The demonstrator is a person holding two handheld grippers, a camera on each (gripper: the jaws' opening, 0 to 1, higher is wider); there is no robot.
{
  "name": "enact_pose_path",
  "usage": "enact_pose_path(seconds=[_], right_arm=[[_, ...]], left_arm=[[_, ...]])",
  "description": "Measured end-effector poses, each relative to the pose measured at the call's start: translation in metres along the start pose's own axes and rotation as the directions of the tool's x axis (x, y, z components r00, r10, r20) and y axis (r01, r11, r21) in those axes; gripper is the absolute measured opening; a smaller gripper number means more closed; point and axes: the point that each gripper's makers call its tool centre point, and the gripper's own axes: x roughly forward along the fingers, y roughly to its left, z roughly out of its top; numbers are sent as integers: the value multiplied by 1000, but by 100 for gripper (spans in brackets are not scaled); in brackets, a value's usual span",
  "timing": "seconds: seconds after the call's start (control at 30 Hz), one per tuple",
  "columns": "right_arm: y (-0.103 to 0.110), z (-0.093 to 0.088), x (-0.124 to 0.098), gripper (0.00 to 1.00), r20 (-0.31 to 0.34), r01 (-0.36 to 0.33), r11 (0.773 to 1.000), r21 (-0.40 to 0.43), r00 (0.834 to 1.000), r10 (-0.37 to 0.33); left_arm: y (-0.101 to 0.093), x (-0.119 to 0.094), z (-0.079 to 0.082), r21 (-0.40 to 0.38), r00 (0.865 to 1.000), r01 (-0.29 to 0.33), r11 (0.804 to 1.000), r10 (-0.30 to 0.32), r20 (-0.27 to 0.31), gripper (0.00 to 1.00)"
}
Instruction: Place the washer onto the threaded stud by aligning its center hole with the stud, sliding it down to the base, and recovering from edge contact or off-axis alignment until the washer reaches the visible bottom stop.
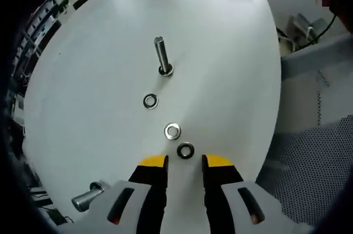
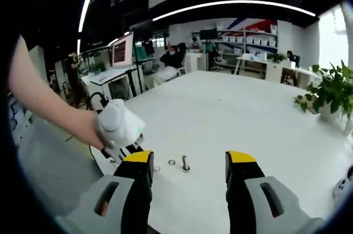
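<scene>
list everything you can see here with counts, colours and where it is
stud: 1, silver, upright mid-table, a ring at its base
washers: 3, lying flat in a row between the stud and the left gripper; silver, silver, dark one nearest the fingers
bolt: 1, silver, lying on the table beside the left gripper
table: 1, white
mesh chair: 1, grey, beside the table
potted plant: 1, green, far side of the table
monitor: 1, on a desk behind
left gripper: 1, grey with black fingers and yellow tips, open, holding nothing
right gripper: 1, same colours, open, holding nothing
person's arm: 1, reaching to the left gripper
</scene>
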Motion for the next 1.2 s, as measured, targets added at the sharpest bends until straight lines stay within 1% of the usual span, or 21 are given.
enact_pose_path(seconds=[0.03, 0.07, 0.13, 0.4, 0.67, 0.77, 0.9, 0.93, 1.03, 1.2], right_arm=[[0, 0, 0, 55, 1, -5, 1000, 8, 1000, 5], [1, 0, 0, 55, 3, -12, 1000, 17, 1000, 12], [3, 1, 0, 55, 7, -18, 1000, 22, 1000, 18], [10, 1, 3, 55, 2, -41, 999, 6, 999, 41], [2, 0, 1, 55, 6, -24, 999, 37, 1000, 24], [-1, 1, 0, 55, 12, -17, 998, 60, 1000, 17], [-3, 1, -1, 55, 20, -16, 996, 87, 1000, 14], [-3, 0, -1, 55, 18, -15, 996, 91, 1000, 13], [-2, 0, 0, 55, 15, -17, 996, 88, 1000, 16], [2, -1, 1, 55, 5, -25, 997, 73, 1000, 25]], left_arm=[[0, 0, 1, -4, 1000, -1, 1000, 1, 4, 21], [-1, 0, 3, -28, 1000, -3, 1000, 4, 11, 21], [-1, 1, 5, -33, 1000, -9, 999, 9, 7, 20], [-2, 1, 4, -66, 1000, -13, 998, 13, -5, 19], [-1, 2, 5, -61, 999, -10, 998, 8, -42, 18], [2, 3, 5, -67, 998, -14, 998, 10, -57, 16], [1, 3, 7, -47, 997, -8, 999, 4, -78, 12], [1, 4, 7, -51, 996, -7, 999, 3, -85, 12], [0, 3, 6, -29, 995, -5, 1000, 2, -103, 12], [1, 3, 6, -46, 994, -3, 999, -2, -105, 12]])
